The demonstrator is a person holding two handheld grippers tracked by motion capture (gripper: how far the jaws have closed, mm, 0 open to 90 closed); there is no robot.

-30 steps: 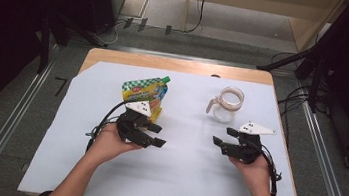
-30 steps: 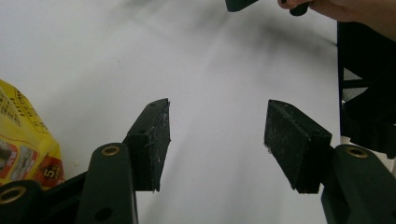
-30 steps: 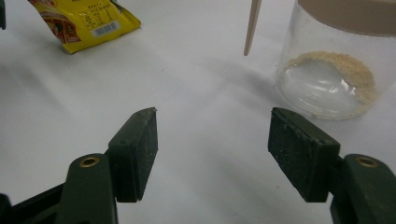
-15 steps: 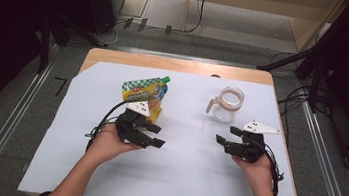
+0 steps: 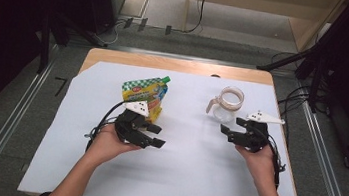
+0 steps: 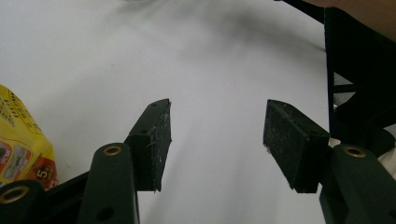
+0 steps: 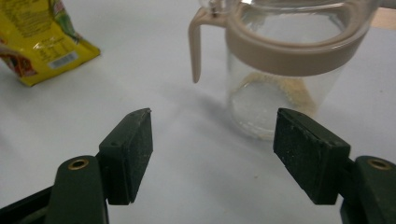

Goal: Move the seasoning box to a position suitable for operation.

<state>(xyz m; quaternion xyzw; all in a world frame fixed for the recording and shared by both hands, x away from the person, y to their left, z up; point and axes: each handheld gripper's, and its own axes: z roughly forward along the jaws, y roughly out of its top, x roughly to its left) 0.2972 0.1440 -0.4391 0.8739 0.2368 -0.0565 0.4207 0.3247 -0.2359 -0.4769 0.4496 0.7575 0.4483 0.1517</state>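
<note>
A yellow and green spouted pouch stands left of centre on the white sheet. A clear glass jug with a beige rim and handle stands to the right. My left gripper rests just in front of the pouch, jaws open on bare sheet, with the pouch at its left edge. My right gripper sits in front of the jug, slightly to its right. Its jaws have just been opening and stand open with nothing between them. The jug is close ahead and the pouch far left.
The white sheet covers most of a wooden table. Metal rails run along the floor on both sides. Cables trail from the grippers. The other hand's gripper shows at the right of the left gripper view.
My right gripper has shifted slightly away from the person, toward the jug. The left gripper, pouch and jug have stayed put.
</note>
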